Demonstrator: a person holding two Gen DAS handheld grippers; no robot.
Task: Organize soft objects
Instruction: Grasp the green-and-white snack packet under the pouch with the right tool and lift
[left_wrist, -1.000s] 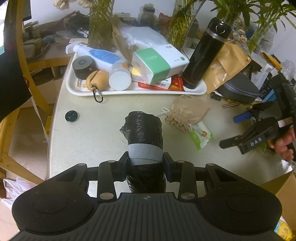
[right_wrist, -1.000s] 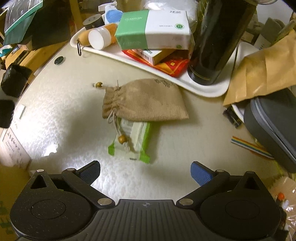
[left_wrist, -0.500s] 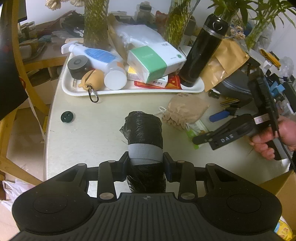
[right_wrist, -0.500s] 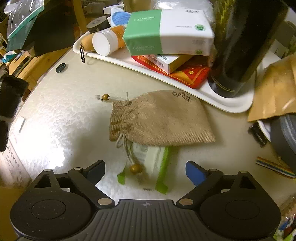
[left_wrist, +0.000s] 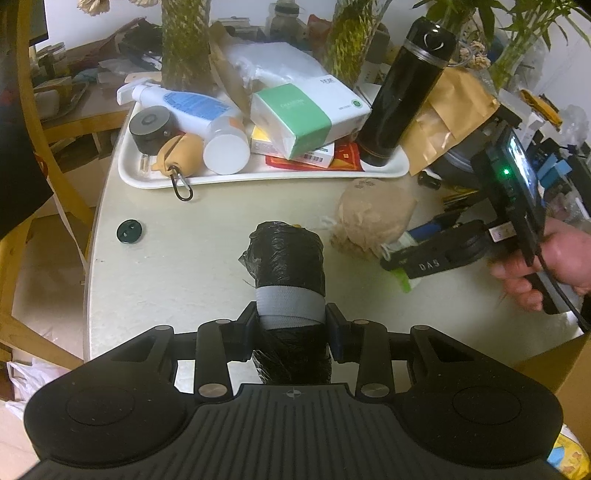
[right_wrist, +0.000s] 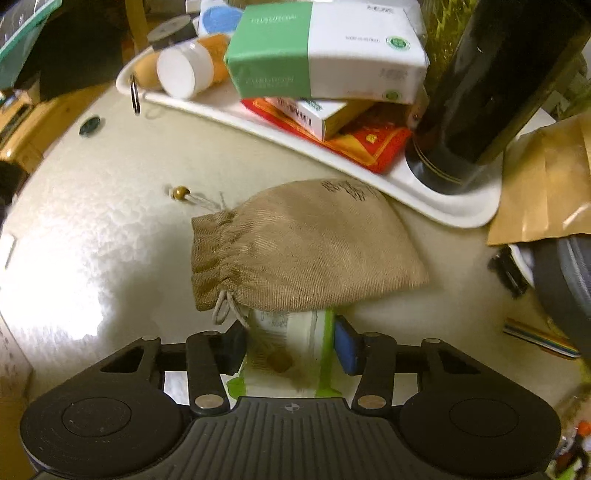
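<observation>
Over on the left there's a small dark round cap (left_wrist: 129, 231) sitting alone on the pale table (left_wrist: 177, 258), with a white tray (left_wrist: 258, 178) behind it, crammed with a spray bottle (left_wrist: 184, 103), a green-and-white tissue pack (left_wrist: 310, 114) and a tall black flask (left_wrist: 402, 92).

The left gripper (left_wrist: 291, 325) has its jaws narrowed down and clamped on a black plastic roll (left_wrist: 288, 258) with a grey band round it, pads pressing both sides.

Moving right, a tan drawstring pouch (right_wrist: 303, 247) lies flat on the table just in front of the tray, partly covering a green-edged wipes packet (right_wrist: 291, 354).

The right gripper (right_wrist: 291, 347) is closing on that packet. The packet's between the jaws, and the blue pad (right_wrist: 345, 345) looks right against its green edge, the other side's close too. A hand (left_wrist: 546, 266) holds that gripper at the far right.
</observation>
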